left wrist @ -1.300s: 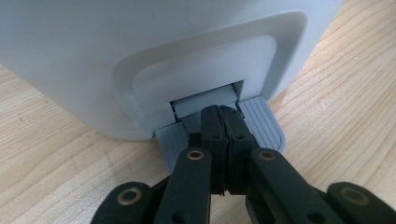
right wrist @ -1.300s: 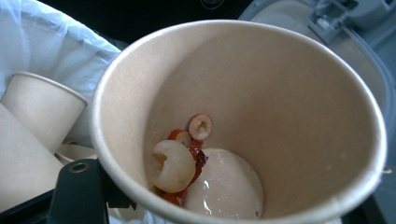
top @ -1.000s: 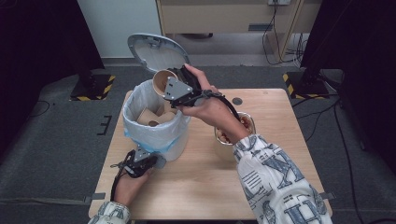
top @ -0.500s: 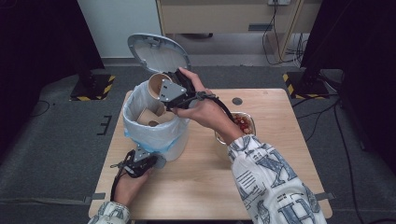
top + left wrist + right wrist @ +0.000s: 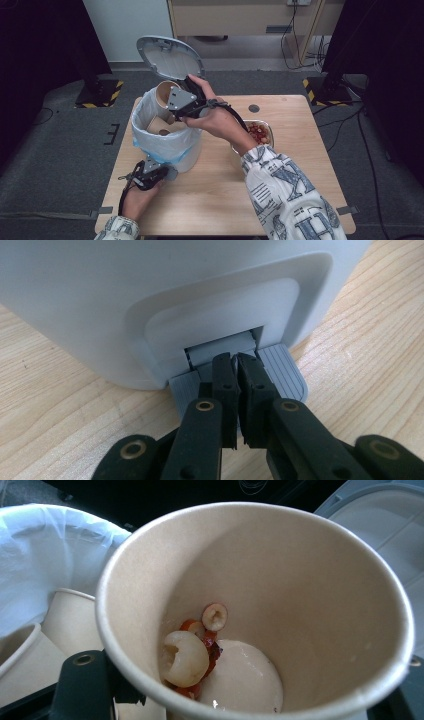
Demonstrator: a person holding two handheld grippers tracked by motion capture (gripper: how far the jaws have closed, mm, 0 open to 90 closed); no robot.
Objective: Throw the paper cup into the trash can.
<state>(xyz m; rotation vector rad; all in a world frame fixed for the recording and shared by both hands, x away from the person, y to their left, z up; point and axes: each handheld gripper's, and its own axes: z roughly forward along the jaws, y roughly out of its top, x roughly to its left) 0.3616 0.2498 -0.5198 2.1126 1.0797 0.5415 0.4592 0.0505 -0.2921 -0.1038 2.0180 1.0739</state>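
Observation:
A white pedal bin (image 5: 187, 150) with a pale blue liner stands on the left of the wooden table (image 5: 300, 170), its grey lid (image 5: 170, 56) raised. My left gripper (image 5: 159, 173) is shut, its tips (image 5: 235, 360) resting on the bin's grey pedal (image 5: 285, 375). My right gripper (image 5: 176, 106) is shut on a paper cup (image 5: 165, 93), which it holds tilted over the bin's mouth. Inside the cup (image 5: 300, 580) lie a peeled white fruit (image 5: 185, 657), red peel scraps and a small slice. One black finger (image 5: 82, 685) presses the cup's outer wall.
Other paper cups (image 5: 70, 620) lie inside the liner. A clear container of red fruit (image 5: 259, 132) sits at the table's right, partly behind my right forearm. A dark round hole (image 5: 254, 108) marks the far tabletop. Black stands flank the table.
The right gripper has carried the cup leftward over the bin's opening and tipped it further. The left gripper has stayed on the pedal, and the lid is still up.

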